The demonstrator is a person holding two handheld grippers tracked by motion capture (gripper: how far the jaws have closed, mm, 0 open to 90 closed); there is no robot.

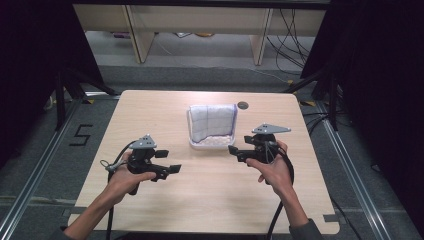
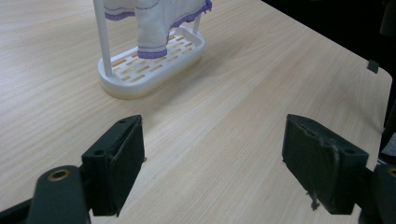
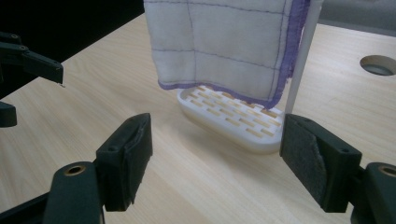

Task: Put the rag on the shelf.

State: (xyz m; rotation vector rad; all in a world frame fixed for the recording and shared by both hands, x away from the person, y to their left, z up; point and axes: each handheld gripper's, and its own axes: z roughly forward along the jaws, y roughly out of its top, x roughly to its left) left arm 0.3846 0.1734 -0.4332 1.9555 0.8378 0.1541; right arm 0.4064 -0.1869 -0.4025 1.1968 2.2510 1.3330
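Note:
A white cloth with purple grid lines (image 1: 212, 121) hangs over a small white rack with a slotted base (image 1: 212, 142) at the table's middle. My left gripper (image 1: 170, 161) is held above the table to the rack's front left, open and holding nothing. My right gripper (image 1: 236, 153) hovers just right of the rack, also open and holding nothing. In the left gripper view the rack (image 2: 149, 70) and cloth (image 2: 154, 23) lie beyond the gripper (image 2: 215, 158), up and to the left. In the right gripper view the cloth (image 3: 224, 42) hangs close ahead of the gripper (image 3: 215, 158), above the base (image 3: 233, 121).
The light wooden table (image 1: 210, 200) has a round cable hole (image 1: 243, 105) behind the rack. Its right edge falls off to dark floor in the left gripper view. Shelving legs and cables stand on the floor beyond the table. A "5" mark (image 1: 81, 135) is taped on the floor at left.

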